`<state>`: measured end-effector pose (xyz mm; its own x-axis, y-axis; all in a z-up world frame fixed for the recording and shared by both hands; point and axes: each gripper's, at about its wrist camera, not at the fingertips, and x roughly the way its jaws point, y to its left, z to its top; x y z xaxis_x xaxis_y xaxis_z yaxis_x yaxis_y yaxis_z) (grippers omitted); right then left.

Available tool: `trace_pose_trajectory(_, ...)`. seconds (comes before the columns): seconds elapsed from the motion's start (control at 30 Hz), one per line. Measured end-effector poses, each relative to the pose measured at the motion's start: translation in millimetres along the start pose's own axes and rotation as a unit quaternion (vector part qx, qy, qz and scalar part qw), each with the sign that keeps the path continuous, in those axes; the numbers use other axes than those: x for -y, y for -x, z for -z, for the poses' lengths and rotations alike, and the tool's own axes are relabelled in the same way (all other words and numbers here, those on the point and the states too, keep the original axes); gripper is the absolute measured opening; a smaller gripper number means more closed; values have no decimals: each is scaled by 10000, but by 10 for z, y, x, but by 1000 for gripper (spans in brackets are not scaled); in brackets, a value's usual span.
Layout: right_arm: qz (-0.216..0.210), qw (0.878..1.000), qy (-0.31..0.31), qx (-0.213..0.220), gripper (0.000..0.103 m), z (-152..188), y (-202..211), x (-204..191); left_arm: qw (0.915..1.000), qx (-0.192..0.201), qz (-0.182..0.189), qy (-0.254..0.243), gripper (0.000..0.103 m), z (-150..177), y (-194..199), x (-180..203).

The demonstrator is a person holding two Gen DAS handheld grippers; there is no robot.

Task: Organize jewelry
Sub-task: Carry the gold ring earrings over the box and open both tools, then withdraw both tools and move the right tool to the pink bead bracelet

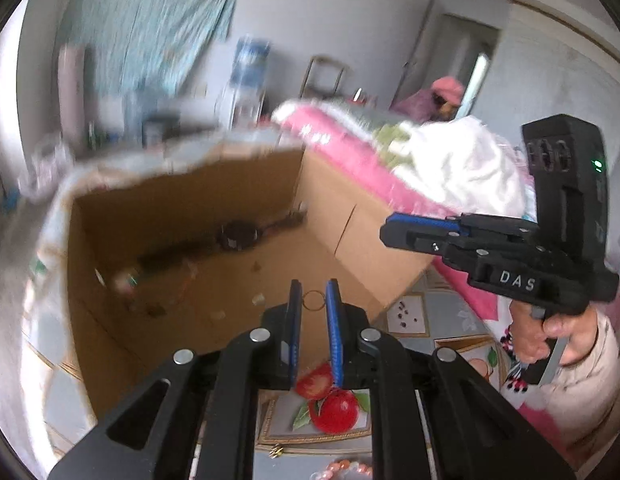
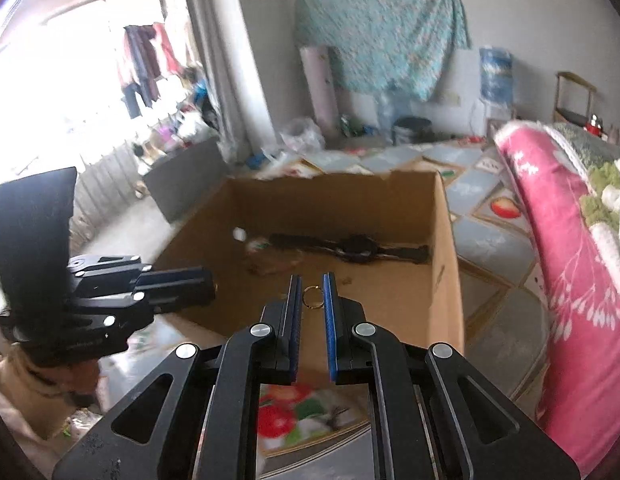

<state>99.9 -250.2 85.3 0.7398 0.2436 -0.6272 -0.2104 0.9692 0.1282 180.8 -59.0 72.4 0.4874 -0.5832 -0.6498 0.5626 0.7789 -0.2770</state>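
— Grey walls, a teal patterned cloth (image 2: 382, 28) pinned high up, and a mat printed with fruit (image 1: 334, 404) underfoot. What sits in the middle?

— An open cardboard box (image 2: 450, 248) on that mat, with a pink quilt (image 2: 582, 264) rolled up just beside it. A water jug (image 2: 496, 74) stands far back against the wall.

— And inside the box?

— A dark wristwatch (image 2: 356, 250) lies stretched out flat along the far wall. Near it there is a small white bead (image 2: 239, 234) and some blurred bits I cannot make out.

— How do the tools stand?

— The left gripper (image 1: 313, 300) is held above the box's near edge, its blue pads drawn in on a thin gold ring (image 1: 313, 301). The ring is upright between the tips, touching both. The right gripper (image 2: 312, 297) is the same: narrow gap, a small gold hoop (image 2: 312, 297) pinched between its pads, above the near edge of the box.

— So each one grasps a ring?

— Yes, each is clamped on its own, and both rings are in the air, not in the box.

— Anything still lying on the mat?

— A string of pink and white beads (image 1: 344, 470) at the bottom of the left view, with a tiny gold charm (image 1: 275, 451) close by. A hand (image 1: 550, 336) grips the right tool's handle.
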Motion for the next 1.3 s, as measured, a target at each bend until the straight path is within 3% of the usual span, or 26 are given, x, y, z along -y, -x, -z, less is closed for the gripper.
trace_pose_trajectory(0.23,377,9980,-202,-466,9,-123,-410,301,9967,-503,298,554,12,-159,-535,-80)
trace_pose_trajectory(0.33,447,9977,-237,-454,12,-170,-442,358,9957,-619,205,664,12,-191,-662,-92)
trace_pose_trajectory(0.47,386,9983,-319,-300,12,-227,-388,418,9898,-783,454,1104,16,-198,-751,-220)
trace_pose_trajectory(0.6,304,9987,-393,-121,13,-241,-307,457,9865,-732,671,1301,27,-207,-730,-283)
trace_pose_trajectory(0.8,295,9983,-495,97,13,-242,-125,463,9864,-599,698,1361,27,-230,-693,-316)
trace_pose_trajectory(1.0,264,9980,-504,271,23,-193,84,392,9873,-340,679,1393,27,-241,-522,-367)
trace_pose_trajectory(1.3,77,9971,-303,688,31,13,549,174,9959,396,452,675,28,-98,256,-171)
